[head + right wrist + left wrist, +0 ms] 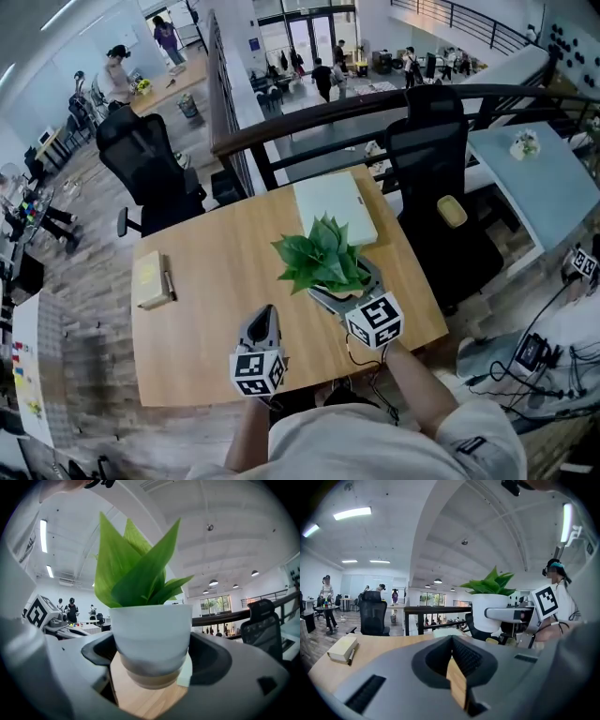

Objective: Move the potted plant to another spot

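on the left part of the wooden table [216,272] a tan notebook [150,279] lies flat with a dark pen [170,285] just beside its right edge. nearer the front edge is the left gripper [263,319], its marker cube toward the person; its own view shows the two jaws pressed together at the tips with nothing between them, only a strip of table wood showing behind. to its right, on the front right part of the table, is the potted plant [323,255]. it stands upright, its long axis vertical, the rim level and the leaves pointing up and fanning outward to all sides. the pot is white and smooth, round, narrowing toward the bottom, with a tan band around its base; the leaves are broad, pointed and bright green, the tallest rising well above the rim. the right gripper [345,286] reaches in from the person's side and pinches the pot, one jaw against each side of the lower body. whether the base touches the table cannot be told. just behind the plant a white flat pad [335,208] lies at the far edge of the table. further right, beyond that edge, stands a black office chair [436,187] with a small yellow object [451,211] on its seat.
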{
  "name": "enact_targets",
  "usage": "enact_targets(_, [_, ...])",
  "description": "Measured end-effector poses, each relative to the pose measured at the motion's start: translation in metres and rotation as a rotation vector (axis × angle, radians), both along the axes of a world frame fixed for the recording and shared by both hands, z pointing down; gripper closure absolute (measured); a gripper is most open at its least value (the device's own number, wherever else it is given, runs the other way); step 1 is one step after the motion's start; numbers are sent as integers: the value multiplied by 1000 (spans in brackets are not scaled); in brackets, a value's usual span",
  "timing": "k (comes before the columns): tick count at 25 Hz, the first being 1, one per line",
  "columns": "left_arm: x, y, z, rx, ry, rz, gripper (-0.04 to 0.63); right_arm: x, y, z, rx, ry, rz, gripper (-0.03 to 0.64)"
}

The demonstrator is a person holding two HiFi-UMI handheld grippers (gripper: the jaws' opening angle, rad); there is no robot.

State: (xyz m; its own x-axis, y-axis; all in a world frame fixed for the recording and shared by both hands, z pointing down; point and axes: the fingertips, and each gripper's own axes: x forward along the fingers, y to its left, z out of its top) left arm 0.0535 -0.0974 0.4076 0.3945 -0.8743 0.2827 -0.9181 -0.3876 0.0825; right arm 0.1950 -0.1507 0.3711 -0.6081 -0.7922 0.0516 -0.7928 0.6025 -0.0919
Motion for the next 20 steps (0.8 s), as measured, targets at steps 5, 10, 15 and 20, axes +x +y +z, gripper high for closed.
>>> enact_targets(5, [4,-6,5,-21,-8,45,583,7,5,1,-3,-3,29,143])
enact_targets(10, [15,-10,8,-31,-18,125,583,20,14,6,22,58,88,143])
enact_targets(15, [33,-14,34,-72,-13,158,583,44,18,39,-8,105,112,143])
enact_targets(20, [23,-9,43,-87,-1,168,583,42,27,48,-17,98,114,145])
